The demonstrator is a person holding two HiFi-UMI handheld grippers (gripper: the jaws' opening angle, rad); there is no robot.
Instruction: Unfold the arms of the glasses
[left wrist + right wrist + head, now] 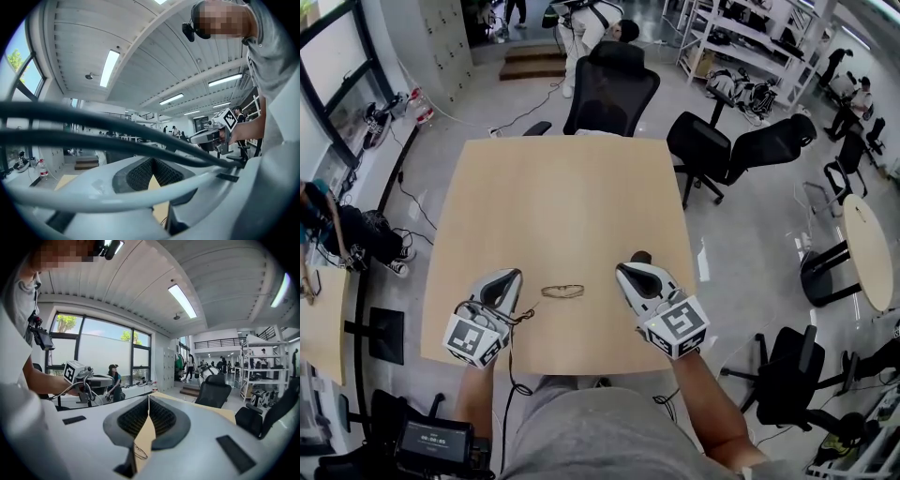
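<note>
Left gripper (508, 277): jaws pressed together, nothing between the pads; it is at the near-left part of the wooden table (562, 187).
Glasses (562, 292): lying flat on the table near its front edge, between the two grippers and apart from both; too small to tell how the arms sit.
Right gripper (628, 270): jaws closed tip to tip, empty; the glasses lie just to its left, untouched.

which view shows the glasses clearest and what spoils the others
Head view: glasses small but sharp on the table, whose edges bow from the wide lens. Left gripper view: blurred dark cables cross the frame, no glasses seen. Right gripper view: only a sliver of the glasses shows, low in the frame.
</note>
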